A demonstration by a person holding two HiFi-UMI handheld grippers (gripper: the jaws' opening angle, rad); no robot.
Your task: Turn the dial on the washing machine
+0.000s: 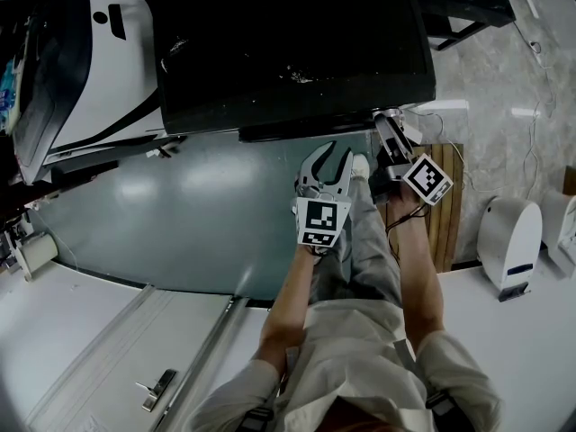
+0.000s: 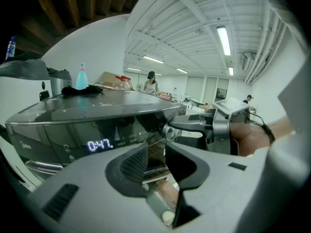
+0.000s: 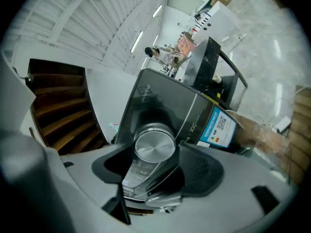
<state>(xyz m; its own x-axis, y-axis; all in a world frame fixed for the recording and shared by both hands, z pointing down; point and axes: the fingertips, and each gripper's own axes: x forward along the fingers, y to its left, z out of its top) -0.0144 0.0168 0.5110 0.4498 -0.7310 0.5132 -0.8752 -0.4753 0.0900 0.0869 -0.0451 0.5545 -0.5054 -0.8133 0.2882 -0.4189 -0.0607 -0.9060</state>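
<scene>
Silver dial (image 3: 154,147) at the right end of the dark washing machine's (image 1: 288,52) front panel, framed between the parted jaws of the right gripper (image 3: 156,158), pads just beside its rim, not clamping. Lit time display (image 2: 99,144) further left on the panel. Left gripper (image 2: 155,152) nearby, short of the panel, jaws apart, nothing between them.

The head view is dim, its corners darkened; the washing machine (image 1: 288,43) has a black top that swallows detail, while the floor (image 1: 180,214) in front of it carries soft pale reflections. In the left gripper view, long ceiling lamps (image 2: 224,40) above and beyond the machine light the hall brightly, and the machine's display (image 2: 100,144) glows. In the right gripper view the dial (image 3: 154,146) on the machine's front shows brushed glare. Both gripper views bend strongly at the edges, with a soft, blurred foreground.
</scene>
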